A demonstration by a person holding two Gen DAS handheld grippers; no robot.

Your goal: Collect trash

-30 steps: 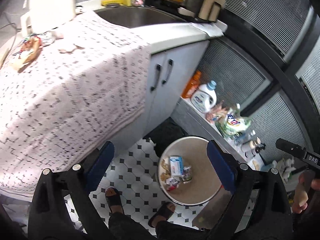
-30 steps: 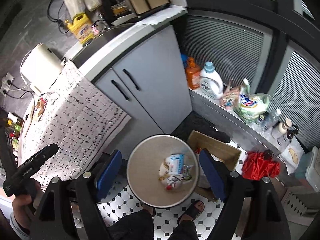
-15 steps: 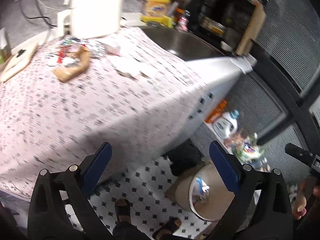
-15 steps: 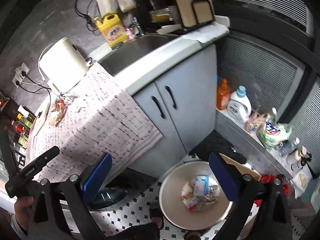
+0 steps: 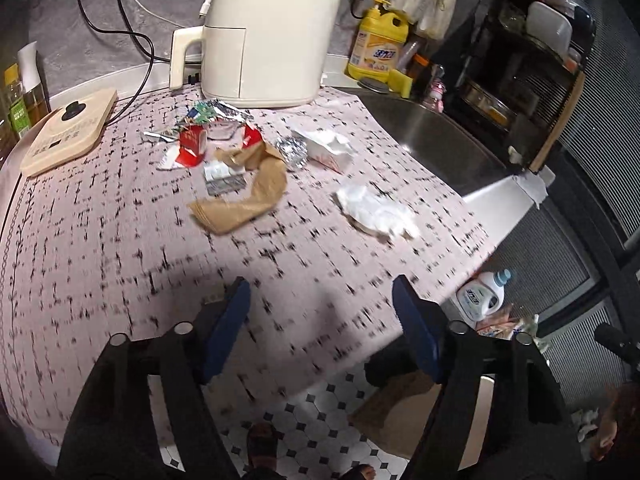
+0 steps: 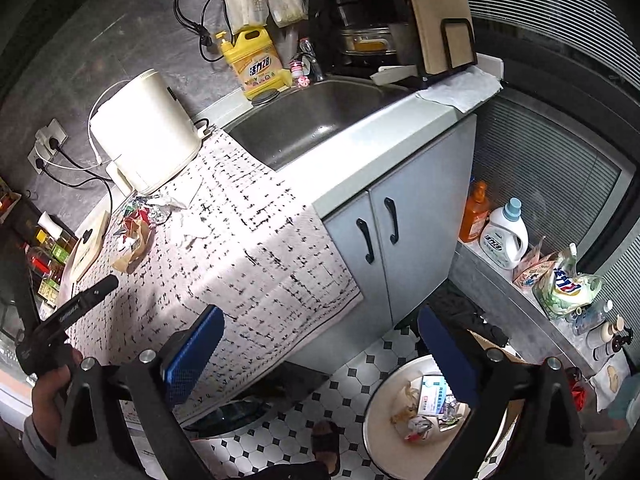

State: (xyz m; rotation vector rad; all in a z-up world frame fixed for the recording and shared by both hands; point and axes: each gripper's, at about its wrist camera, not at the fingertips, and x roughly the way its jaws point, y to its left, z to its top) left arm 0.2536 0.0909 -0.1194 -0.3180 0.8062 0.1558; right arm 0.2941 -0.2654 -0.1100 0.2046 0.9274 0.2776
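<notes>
Trash lies on the pink patterned tablecloth (image 5: 120,248): a crumpled white tissue (image 5: 374,210), a brown paper bag (image 5: 248,196), red wrappers (image 5: 192,146), foil (image 5: 294,152) and a white carton (image 5: 326,148). My left gripper (image 5: 320,320) is open and empty above the near part of the cloth, short of the trash. My right gripper (image 6: 316,352) is open and empty, off the counter's edge. The round trash bin (image 6: 376,412) stands on the floor with several wrappers inside (image 6: 428,404). The trash pile also shows in the right wrist view (image 6: 138,232).
A cream air fryer (image 5: 272,32) stands behind the trash, a wooden board (image 5: 68,132) to its left. The sink (image 6: 308,120) and yellow detergent jug (image 6: 256,64) lie to the right. Detergent bottles (image 6: 502,236) line a low ledge. A cardboard box (image 5: 396,412) sits by the bin.
Both grippers swung up and away from the bin towards the counter. The left now looks over the tablecloth trash; the bin has slid to the right view's lower right.
</notes>
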